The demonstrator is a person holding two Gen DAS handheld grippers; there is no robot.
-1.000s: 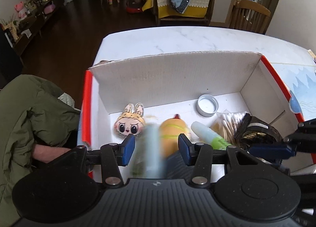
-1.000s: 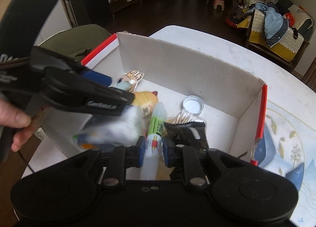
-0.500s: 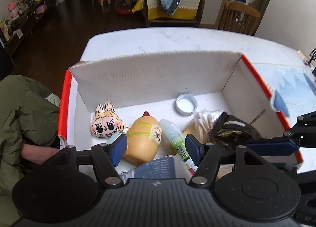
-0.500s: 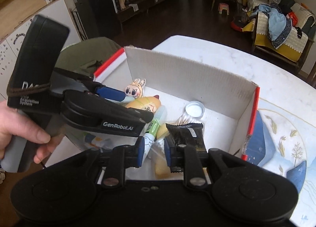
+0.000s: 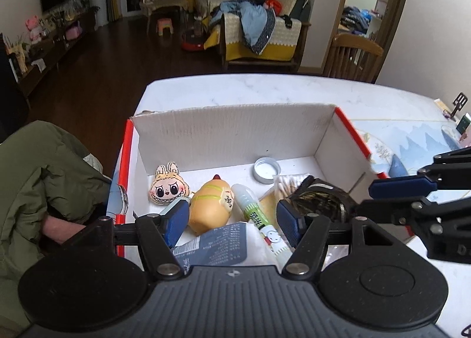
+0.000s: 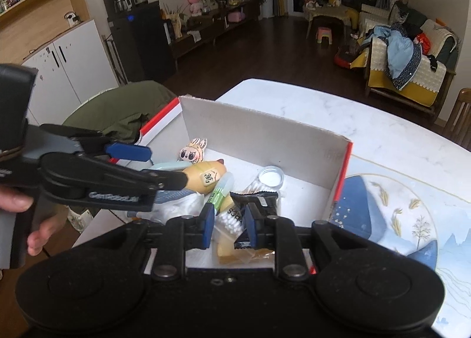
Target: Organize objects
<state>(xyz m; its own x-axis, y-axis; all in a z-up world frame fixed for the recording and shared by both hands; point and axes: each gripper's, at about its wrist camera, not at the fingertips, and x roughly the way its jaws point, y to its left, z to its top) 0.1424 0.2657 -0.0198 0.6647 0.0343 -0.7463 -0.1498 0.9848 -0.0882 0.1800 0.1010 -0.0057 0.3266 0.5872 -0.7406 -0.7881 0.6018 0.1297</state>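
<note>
While I hold both tools over the near edge of the white cardboard box with red-trimmed side walls (image 5: 235,132), my left gripper (image 5: 232,220) stands wide open with nothing between its blue pads (image 5: 176,219). Under it lies a blue-and-white printed packet (image 5: 217,246), against the box's near side. Just past the pads sit a yellow-orange rounded chick toy (image 5: 210,205) and a white glue stick with a green label (image 5: 256,214), side by side and touching.

My right gripper (image 6: 228,224) is parted only narrowly and holds nothing that I can see; a clear pack of white cotton swabs (image 6: 228,220) shows in the gap below it, and a black foil snack packet (image 6: 259,201) lies just beyond the right pad. Whether either pad touches them I cannot tell.

Farther in, a flat plush rabbit-eared face (image 5: 168,186) rests near the left wall, and a white round jar lid (image 5: 266,169) lies close to the far wall. Bare floor shows along that far wall between the two, and in the far right corner.

Outside, the white marble-look tabletop (image 5: 265,91) runs bare beyond the box, and a blue-patterned placemat (image 6: 397,205) lies just beside the box's right wall. A green padded jacket (image 5: 38,179) sits off the table's left edge.
</note>
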